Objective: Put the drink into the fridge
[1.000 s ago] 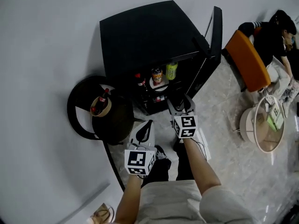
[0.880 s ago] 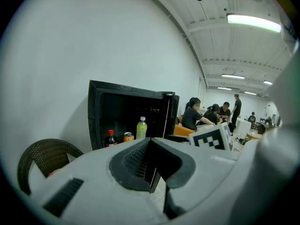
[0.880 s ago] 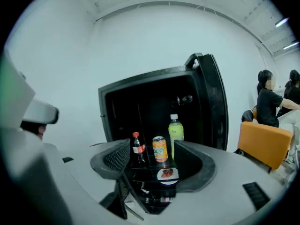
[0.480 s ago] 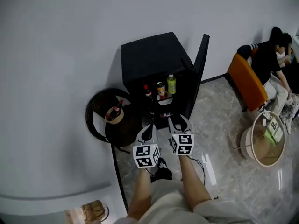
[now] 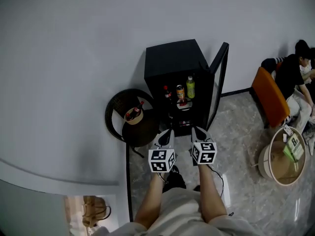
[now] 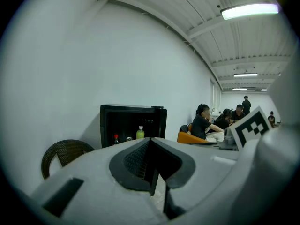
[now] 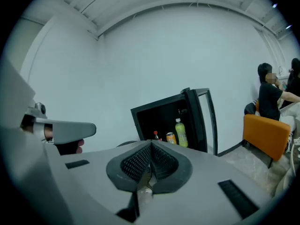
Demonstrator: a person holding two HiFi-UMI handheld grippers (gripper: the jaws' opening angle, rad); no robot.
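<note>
Inside the open fridge [image 5: 172,58] stand 3 drinks [image 5: 180,92]; 1 bottle [image 5: 139,107] waits in a basket [image 5: 134,117] left of it. The left tool [image 5: 166,134] is shut and empty, and the right tool [image 5: 198,132] has just closed on nothing.

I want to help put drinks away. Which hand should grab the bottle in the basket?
Left. The basket with the red-capped bottle sits on the left side, nearer the left gripper. The right gripper, its fingers just closed on nothing, would have to cross over.
</note>
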